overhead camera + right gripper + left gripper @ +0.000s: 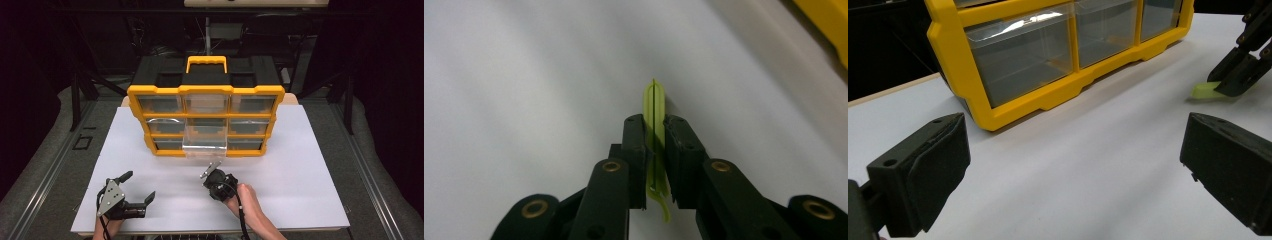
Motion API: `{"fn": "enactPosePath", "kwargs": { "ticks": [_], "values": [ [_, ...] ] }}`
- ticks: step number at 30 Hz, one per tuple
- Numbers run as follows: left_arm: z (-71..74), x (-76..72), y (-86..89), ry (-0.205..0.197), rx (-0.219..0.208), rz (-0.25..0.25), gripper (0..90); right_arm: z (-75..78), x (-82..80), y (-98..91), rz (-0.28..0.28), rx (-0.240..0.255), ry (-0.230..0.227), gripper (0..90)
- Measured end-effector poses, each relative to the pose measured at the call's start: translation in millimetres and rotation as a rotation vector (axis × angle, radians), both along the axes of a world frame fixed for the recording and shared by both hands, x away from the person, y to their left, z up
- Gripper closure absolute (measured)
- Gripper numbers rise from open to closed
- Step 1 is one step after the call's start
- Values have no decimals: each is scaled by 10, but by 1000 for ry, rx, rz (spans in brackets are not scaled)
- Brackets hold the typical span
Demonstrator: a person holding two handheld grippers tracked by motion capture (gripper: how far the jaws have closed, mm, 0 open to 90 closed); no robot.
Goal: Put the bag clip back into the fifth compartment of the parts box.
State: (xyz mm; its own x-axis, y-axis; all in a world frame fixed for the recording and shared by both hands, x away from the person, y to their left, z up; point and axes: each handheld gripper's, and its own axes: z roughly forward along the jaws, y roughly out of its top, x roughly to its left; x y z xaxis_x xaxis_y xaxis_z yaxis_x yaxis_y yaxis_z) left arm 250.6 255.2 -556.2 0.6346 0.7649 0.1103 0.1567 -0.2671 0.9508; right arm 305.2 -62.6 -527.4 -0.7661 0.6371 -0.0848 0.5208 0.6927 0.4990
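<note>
At the left, the left claw [137, 187] rests low on the white bench [300, 190], its jaws spread wide with nothing between them. Beyond it, toward the middle and back of the bench, stands the yellow organiser [206, 120] with clear drawers; its lower middle drawer [205, 142] is pulled out. Right of the left claw, in front of that drawer, the right claw [210, 170] is pressed together on a thin yellow-green strip [654, 107], pinching it edge-on just above the bench surface, well apart from the organiser
</note>
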Motion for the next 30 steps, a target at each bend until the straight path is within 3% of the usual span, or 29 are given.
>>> {"fn": "enactPosePath", "kwargs": {
  "ticks": [30],
  "values": [
    [-1, 4, 0, 0, 4, 2, 0, 123, 21, -301, -27, 12, -11, 802]
  ]
}}
